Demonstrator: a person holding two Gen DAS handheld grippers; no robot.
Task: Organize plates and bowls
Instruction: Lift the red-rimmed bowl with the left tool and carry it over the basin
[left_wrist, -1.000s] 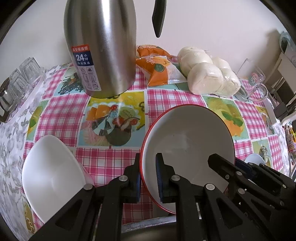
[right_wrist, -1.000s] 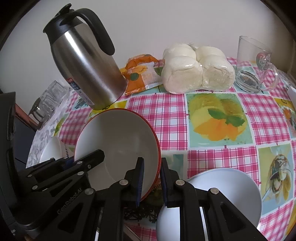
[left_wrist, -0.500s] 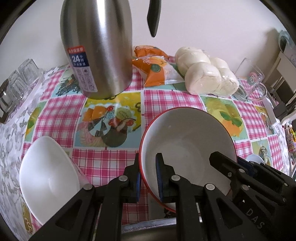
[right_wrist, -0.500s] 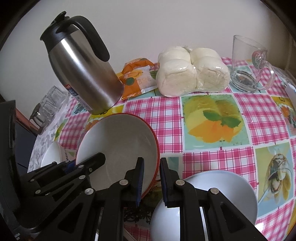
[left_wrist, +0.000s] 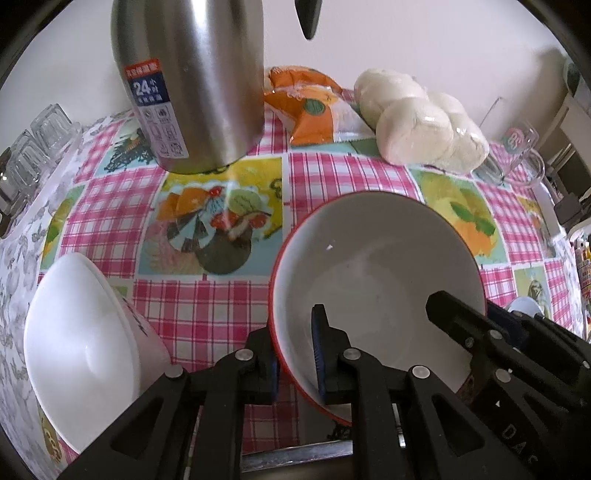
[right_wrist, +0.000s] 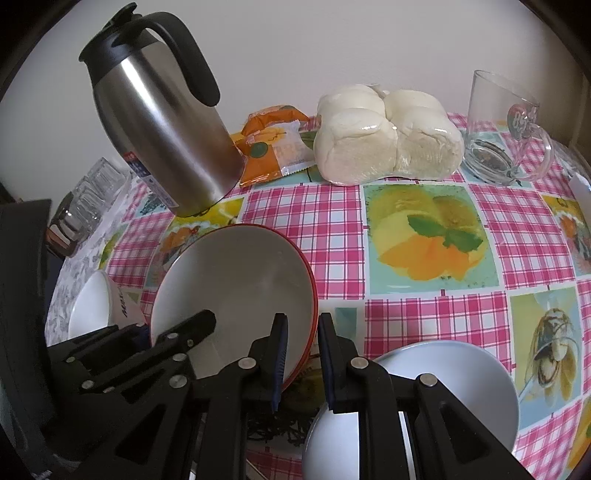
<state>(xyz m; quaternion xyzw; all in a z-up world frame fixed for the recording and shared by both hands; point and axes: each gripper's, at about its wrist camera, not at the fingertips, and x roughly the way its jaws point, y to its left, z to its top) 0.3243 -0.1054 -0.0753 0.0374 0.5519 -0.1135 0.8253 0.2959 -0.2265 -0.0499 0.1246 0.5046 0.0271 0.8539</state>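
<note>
We hold the red-rimmed bowl (left_wrist: 373, 280) above the table (left_wrist: 192, 306), both left tongs (left_wrist: 295, 354) and right tongs (right_wrist: 300, 360) pinching its rim. Next we should probably lower it into a white bowl (left_wrist: 77, 350).

Home dining table, checked oilcloth (right_wrist: 303, 218), thermos jug (right_wrist: 162, 122), wrapped buns (right_wrist: 388, 144)

My right gripper (right_wrist: 300, 363) gripped the rim of the red-rimmed bowl (right_wrist: 236, 280), one of my fingers (right_wrist: 279, 354) inside it and the other outside. My left gripper (right_wrist: 147, 343) held the same bowl's opposite edge. Just beside it on the checked bench (right_wrist: 424, 314) sat a pale blue bowl (right_wrist: 454, 373); a white bowl (right_wrist: 92, 306) lay at the left. Behind stood a steel thermos (right_wrist: 162, 122), wrapped buns (right_wrist: 388, 144) and a glass mug (right_wrist: 498, 129).
</note>
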